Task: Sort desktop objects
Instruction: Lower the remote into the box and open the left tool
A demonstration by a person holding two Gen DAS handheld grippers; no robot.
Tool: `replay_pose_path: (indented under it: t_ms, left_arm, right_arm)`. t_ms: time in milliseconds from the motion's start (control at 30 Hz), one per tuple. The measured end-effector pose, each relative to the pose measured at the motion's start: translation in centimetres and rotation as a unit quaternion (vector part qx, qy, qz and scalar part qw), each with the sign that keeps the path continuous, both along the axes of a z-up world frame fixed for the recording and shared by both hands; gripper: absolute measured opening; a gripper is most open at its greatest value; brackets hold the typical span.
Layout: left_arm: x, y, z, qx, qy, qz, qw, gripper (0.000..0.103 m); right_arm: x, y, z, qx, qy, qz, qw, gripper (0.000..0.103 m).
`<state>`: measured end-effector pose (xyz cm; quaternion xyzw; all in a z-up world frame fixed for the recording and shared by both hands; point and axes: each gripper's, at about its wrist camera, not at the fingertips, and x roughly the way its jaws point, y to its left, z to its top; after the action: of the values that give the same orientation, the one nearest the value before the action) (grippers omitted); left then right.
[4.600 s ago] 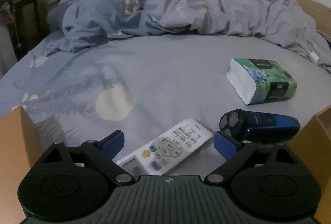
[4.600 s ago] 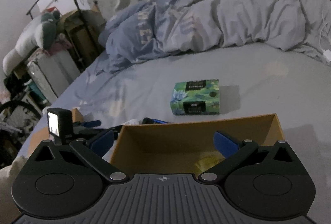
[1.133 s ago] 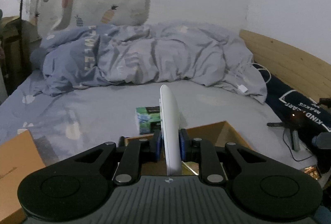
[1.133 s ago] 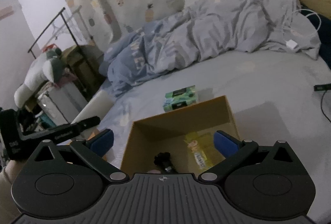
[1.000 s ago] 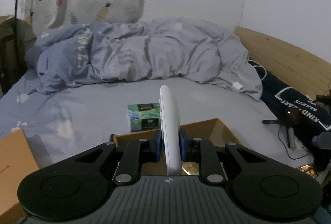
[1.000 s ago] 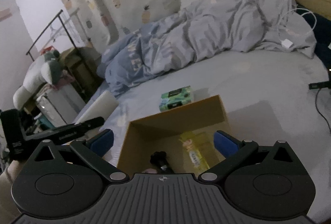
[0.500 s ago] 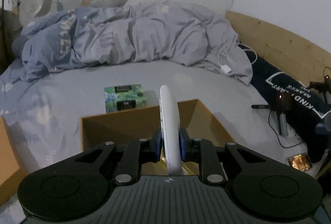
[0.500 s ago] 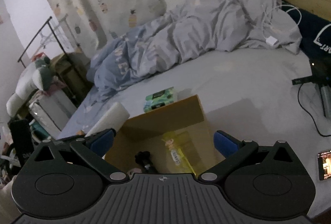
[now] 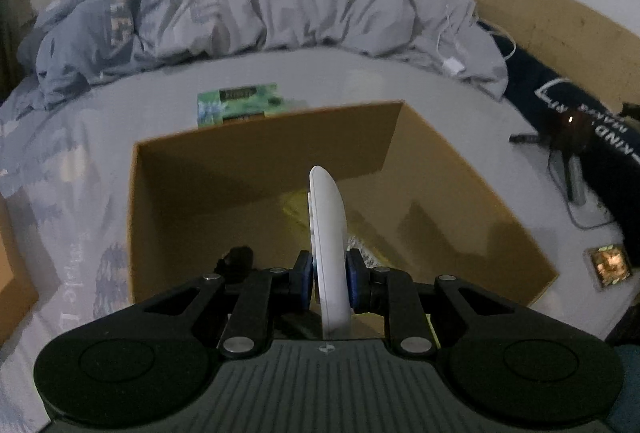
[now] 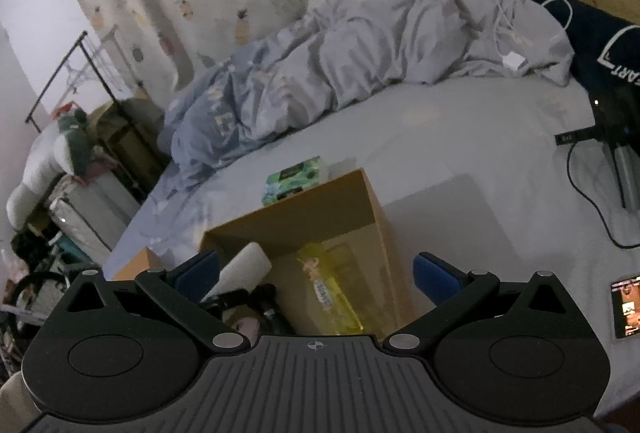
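Observation:
My left gripper (image 9: 327,275) is shut on a white remote control (image 9: 327,229), held on edge over the open cardboard box (image 9: 264,141) on the bed. The remote's end (image 10: 245,267) also shows in the right wrist view, inside the box's left side (image 10: 320,205). The box holds a yellow packet (image 10: 326,293) and a small black object (image 10: 268,303). My right gripper (image 10: 316,273) is open and empty, above the box's near side. A green tissue pack (image 9: 240,103) lies just behind the box.
A crumpled grey-blue duvet (image 9: 260,5) fills the back of the bed. A second cardboard box (image 9: 12,265) is at the left edge. A phone with a lit screen (image 10: 626,307), a small tripod (image 9: 572,169) and a dark bag (image 9: 592,121) lie to the right.
My left gripper has carried the remote forward and down over the box, which now fills the left wrist view. My right gripper has tilted and shifted over the box, still open.

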<state>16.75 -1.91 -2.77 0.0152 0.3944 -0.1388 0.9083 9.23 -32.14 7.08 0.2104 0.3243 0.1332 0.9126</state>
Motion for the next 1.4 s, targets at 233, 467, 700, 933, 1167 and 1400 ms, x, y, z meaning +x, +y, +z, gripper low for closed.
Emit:
replay_pose_path:
  t_ms: [233, 467, 700, 933, 1167, 1400]
  left_arm:
    - [0.5, -0.1, -2.1, 0.016, 0.029, 0.003, 0.9994, 0.02]
    - [0.8, 0.4, -3.3, 0.024, 0.049, 0.007, 0.9985, 0.02]
    - [0.5, 0.8, -4.3, 0.022, 0.062, 0.007, 0.9978, 0.02]
    - [0.9, 0.8, -4.7, 0.023, 0.072, 0.004, 0.9971, 0.02]
    - [0.8, 0.9, -4.8, 0.021, 0.072, 0.012, 0.9971, 0.021]
    - [0.5, 1.3, -4.4, 0.02, 0.064, 0.02, 0.9976, 0.022]
  right_arm:
    - [0.5, -0.1, -0.8, 0.001, 0.01, 0.002, 1.0, 0.103]
    - [1.0, 0.0, -1.4, -0.002, 0.018, 0.007, 1.0, 0.103]
    - [1.9, 0.9, -2.3, -0.005, 0.03, 0.016, 0.999, 0.103]
    - [2.6, 1.8, -2.9, -0.006, 0.04, 0.027, 0.999, 0.103]
    - [2.7, 1.9, -3.1, -0.012, 0.045, 0.029, 0.999, 0.103]
    - [2.4, 2.3, -2.8, -0.016, 0.044, 0.027, 0.999, 0.103]
